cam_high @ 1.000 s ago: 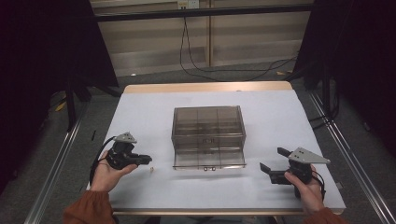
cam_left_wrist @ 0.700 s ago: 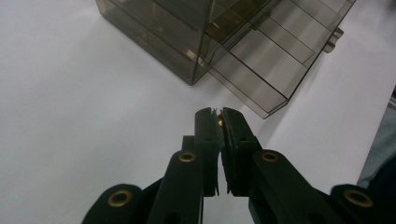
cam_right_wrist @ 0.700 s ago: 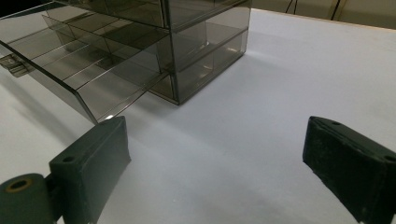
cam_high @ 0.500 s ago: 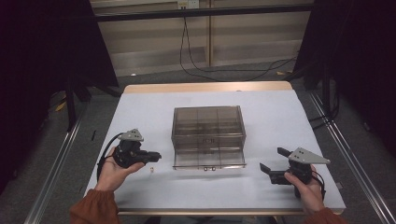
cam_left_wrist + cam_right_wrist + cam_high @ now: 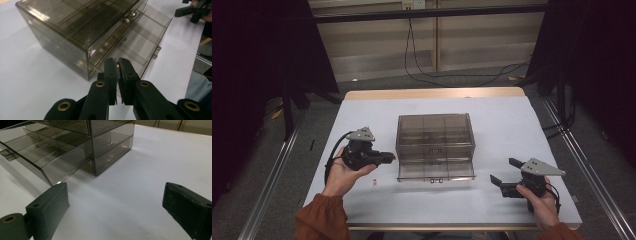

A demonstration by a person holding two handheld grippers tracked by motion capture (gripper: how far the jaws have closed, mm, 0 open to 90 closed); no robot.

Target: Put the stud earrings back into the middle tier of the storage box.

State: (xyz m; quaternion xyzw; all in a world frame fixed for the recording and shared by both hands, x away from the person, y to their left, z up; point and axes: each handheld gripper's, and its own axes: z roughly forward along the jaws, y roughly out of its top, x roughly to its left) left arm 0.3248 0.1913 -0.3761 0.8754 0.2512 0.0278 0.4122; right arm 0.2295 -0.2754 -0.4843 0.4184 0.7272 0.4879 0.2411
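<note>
The left hand-held gripper (image 5: pixel 384 158) is lifted off the surface (image 5: pixel 512 125) in the person's left hand (image 5: pixel 343 172), its jaws pointing toward the left side of the drawer box (image 5: pixel 435 145). In the left gripper view its two black jaws (image 5: pixel 117 75) are pressed together, and a small brass-coloured piece (image 5: pixel 117 65) shows pinched between their tips; what it is cannot be told. Just past those tips lies the near corner of the box and the pulled-out drawer (image 5: pixel 147 42).

The right hand-held gripper (image 5: pixel 506 176) rests low near the front right of the surface in the right hand (image 5: pixel 539 197), well apart from the box. Its jaws stand wide apart with nothing between them; the right gripper view shows bare white surface (image 5: pixel 140 170) in the gap and the box farther off to the upper left.

The drawer box is smoky, see-through plastic and sits near the middle of the surface. Its bottom drawer (image 5: pixel 436 170) is drawn out toward the person, and the dividers inside split it into compartments (image 5: pixel 50 155). Small knobs (image 5: pixel 156 52) show on the drawer fronts.

A tiny light-coloured object (image 5: pixel 374 183) lies on the surface just in front of the left hand, beside the drawer's left front corner and not touching it.
</note>
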